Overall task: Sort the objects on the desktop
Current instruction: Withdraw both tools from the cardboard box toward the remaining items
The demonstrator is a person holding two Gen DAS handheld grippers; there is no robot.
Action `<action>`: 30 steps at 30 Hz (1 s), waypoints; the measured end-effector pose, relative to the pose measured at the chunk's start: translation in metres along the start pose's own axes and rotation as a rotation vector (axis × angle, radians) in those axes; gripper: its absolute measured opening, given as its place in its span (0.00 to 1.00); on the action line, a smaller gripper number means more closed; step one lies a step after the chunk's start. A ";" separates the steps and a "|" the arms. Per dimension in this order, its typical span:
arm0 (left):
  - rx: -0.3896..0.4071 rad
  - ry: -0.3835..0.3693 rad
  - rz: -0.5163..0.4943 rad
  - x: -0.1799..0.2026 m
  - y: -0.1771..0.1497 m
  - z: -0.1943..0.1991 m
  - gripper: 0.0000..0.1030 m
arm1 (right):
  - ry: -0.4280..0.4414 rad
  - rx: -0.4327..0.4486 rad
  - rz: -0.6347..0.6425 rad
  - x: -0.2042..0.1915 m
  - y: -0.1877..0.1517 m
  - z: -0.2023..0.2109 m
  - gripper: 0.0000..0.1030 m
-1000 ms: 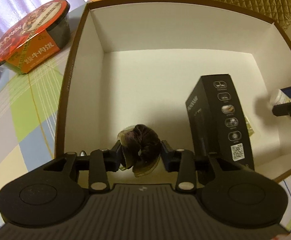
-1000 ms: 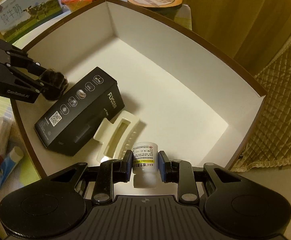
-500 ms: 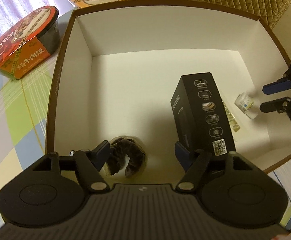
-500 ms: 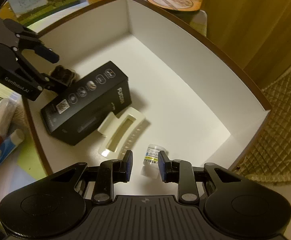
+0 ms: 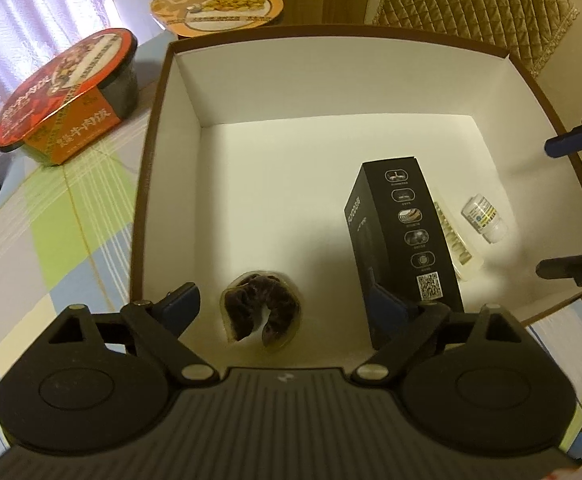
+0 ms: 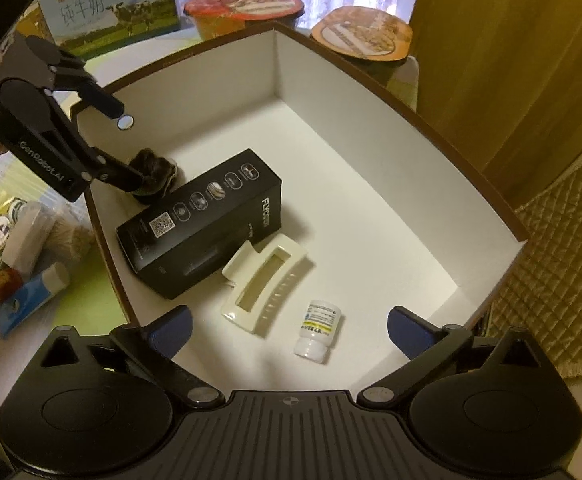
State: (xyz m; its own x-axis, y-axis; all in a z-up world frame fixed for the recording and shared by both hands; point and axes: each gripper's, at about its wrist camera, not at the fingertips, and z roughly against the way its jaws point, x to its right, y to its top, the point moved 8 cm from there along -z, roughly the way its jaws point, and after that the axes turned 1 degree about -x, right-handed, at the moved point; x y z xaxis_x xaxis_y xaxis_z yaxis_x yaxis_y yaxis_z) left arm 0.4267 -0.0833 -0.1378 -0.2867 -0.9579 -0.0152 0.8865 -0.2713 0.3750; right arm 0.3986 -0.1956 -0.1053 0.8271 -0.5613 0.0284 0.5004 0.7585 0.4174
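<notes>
On the checked tabletop (image 5: 51, 216) stands a large brown-rimmed box (image 5: 159, 120) with white walls and floor, and everything sorted so far lies inside it. Largest of the contents is a black carton (image 6: 207, 220) lying flat near the box's near wall, unmoved since a second ago. Just beside it lies a cream hair claw (image 6: 267, 284), also where it was. Next to that, a small white medicine bottle (image 6: 318, 330) now lies on its side on the box floor; a second ago it was clamped upright between the right gripper's fingers. A dark brown scrunchie (image 5: 263, 308) in clear wrapping rests on the floor near the box's left wall, on the far side of the black carton from the claw; a second ago it hung pinched in the left gripper.

Both tools have let go. The left gripper (image 5: 287, 304) hovers above the scrunchie with its fingers spread wide and still opening, nothing touching them. The right gripper (image 6: 291, 330) hangs over the bottle, fingers flung far apart and still parting, clear of the bottle on both sides.

Outside the box sit a red-lidded instant bowl (image 5: 67, 96), an orange-lidded bowl (image 5: 215, 8), a milk carton (image 6: 111, 8) and a few small packets (image 6: 23, 264).
</notes>
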 end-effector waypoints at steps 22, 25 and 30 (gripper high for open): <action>0.130 -0.007 0.042 0.002 -0.023 0.080 0.94 | -0.019 0.170 -0.199 -0.022 -0.012 0.068 0.98; 0.149 -0.013 0.046 0.003 -0.028 0.094 0.94 | -0.022 0.186 -0.212 -0.029 -0.015 0.078 0.98; 0.182 -0.005 0.047 0.004 -0.039 0.115 0.94 | -0.032 0.220 -0.232 -0.043 -0.018 0.094 0.98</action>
State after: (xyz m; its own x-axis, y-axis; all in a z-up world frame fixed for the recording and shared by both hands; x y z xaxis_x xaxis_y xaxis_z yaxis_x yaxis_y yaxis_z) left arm 0.3497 -0.0655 -0.0460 -0.2485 -0.9686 0.0109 0.8185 -0.2040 0.5371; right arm 0.3302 -0.2159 -0.0289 0.6868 -0.7240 -0.0633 0.6049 0.5212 0.6021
